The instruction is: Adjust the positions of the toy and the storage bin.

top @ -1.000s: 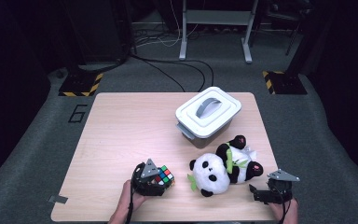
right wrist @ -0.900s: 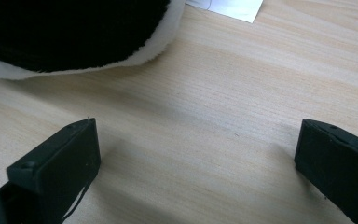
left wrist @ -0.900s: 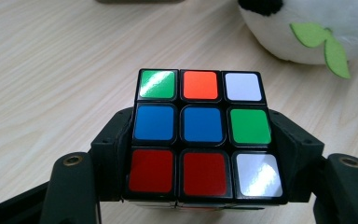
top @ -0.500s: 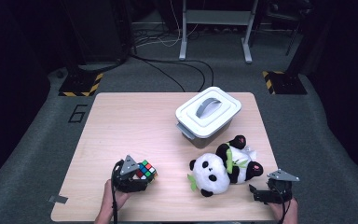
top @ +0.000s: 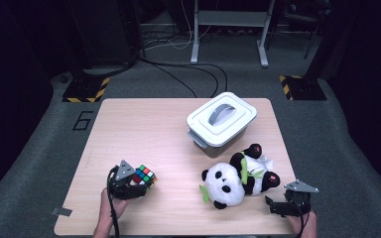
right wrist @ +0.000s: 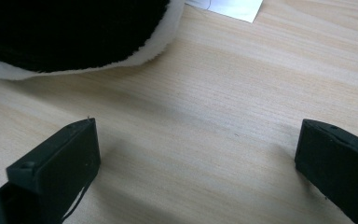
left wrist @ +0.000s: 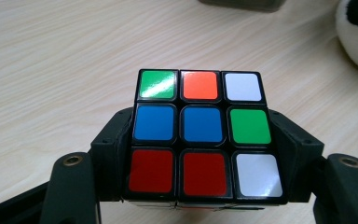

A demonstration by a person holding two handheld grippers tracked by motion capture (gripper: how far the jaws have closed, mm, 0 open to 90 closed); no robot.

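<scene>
The left gripper (top: pixel 129 182) clamps a puzzle cube (left wrist: pixel 204 133) between its jaws, low on the table (top: pixel 144 129) at about 8 o'clock. The right gripper (top: pixel 291 201) rests at 4 o'clock with its jaws spread wide and nothing between them, just beside the toy panda (top: pixel 238 177). A white lidded box (top: pixel 222 119) sits near 1 o'clock. The jaws press only the cube's lower side faces, so a quick tilt could probably let it twist or slip out. The right gripper could nudge the panda if it swings inward.
</scene>
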